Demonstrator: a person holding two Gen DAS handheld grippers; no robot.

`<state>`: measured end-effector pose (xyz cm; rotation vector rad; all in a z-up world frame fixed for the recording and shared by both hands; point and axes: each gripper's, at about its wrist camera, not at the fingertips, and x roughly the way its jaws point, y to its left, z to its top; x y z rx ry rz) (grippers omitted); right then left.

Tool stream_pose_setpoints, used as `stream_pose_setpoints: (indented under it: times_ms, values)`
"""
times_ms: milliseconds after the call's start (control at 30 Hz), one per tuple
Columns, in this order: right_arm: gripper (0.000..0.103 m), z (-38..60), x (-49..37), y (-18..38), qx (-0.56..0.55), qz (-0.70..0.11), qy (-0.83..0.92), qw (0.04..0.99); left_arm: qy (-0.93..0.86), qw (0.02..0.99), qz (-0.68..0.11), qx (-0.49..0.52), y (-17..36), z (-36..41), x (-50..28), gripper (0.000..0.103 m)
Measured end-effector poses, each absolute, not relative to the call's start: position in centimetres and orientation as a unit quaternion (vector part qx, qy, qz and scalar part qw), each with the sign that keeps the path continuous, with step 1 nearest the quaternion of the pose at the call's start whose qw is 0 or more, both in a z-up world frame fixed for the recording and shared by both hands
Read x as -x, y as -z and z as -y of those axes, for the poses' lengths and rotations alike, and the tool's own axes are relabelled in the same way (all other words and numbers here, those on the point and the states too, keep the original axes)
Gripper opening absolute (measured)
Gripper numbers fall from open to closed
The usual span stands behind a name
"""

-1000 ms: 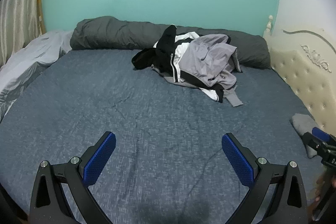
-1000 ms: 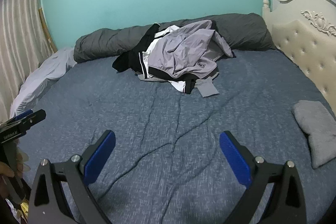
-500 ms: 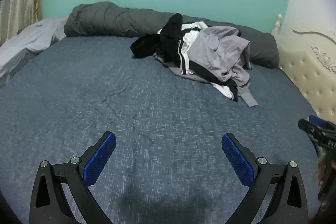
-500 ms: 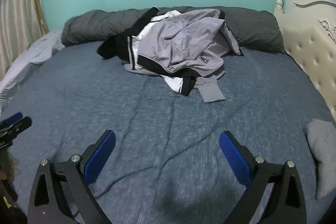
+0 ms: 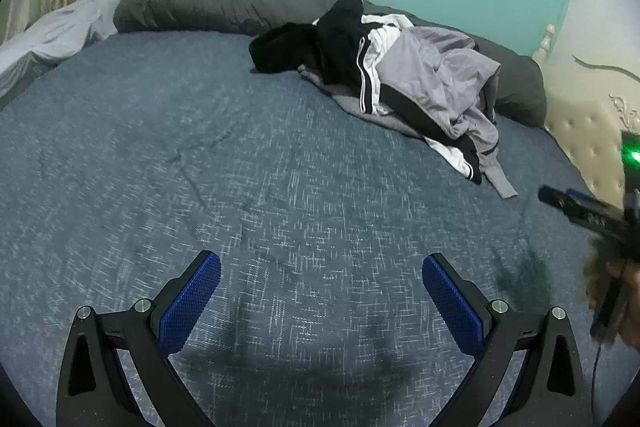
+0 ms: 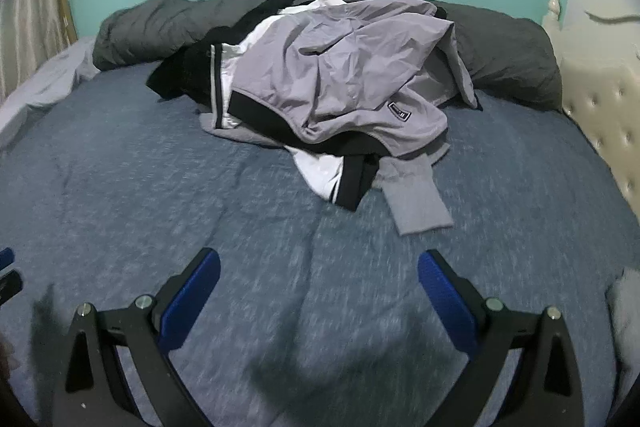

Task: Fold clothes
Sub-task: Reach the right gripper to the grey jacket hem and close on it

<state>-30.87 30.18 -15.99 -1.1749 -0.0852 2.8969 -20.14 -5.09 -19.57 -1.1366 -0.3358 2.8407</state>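
A heap of clothes (image 5: pixel 408 79) (image 6: pixel 332 83) lies at the far side of the bed (image 5: pixel 200 155) (image 6: pixel 160 195): a light grey jacket on top, black and white striped garments under it, a grey cuffed sleeve (image 6: pixel 416 199) sticking out toward me. My left gripper (image 5: pixel 320 291) hovers open over bare blue bedspread, well short of the heap. My right gripper (image 6: pixel 318 287) is open too, with the grey sleeve just beyond its fingertips. In the left wrist view the right gripper (image 5: pixel 576 211) shows at the right edge, held by a hand (image 5: pixel 612 267).
A rolled dark grey duvet (image 5: pixel 208 3) (image 6: pixel 504 55) runs along the teal wall behind the heap. A cream tufted headboard (image 5: pixel 592 143) (image 6: pixel 604 107) bounds the right side. A pale sheet (image 5: pixel 48 39) lies at the left. A small grey cloth (image 6: pixel 626 307) rests at the right.
Both grippers have moved forward over the bed toward the heap, which now looks larger and nearer. Both stayed open and hold nothing.
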Motion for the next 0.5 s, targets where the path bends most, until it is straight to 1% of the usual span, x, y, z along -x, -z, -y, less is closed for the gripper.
stream_pose_setpoints:
  times_ms: [200, 500]
  values:
    - [0.1, -30.5, 34.5, 17.2, 0.376, 0.035, -0.926, 0.006, -0.917, 0.04, 0.102, 0.384, 21.4, 5.0, 20.8, 0.103]
    - [0.1, -30.3, 40.3, 18.6, 0.379, 0.04, -0.925, 0.005, -0.914, 0.062, 0.084, 0.392, 22.4, 4.4, 21.4, 0.103]
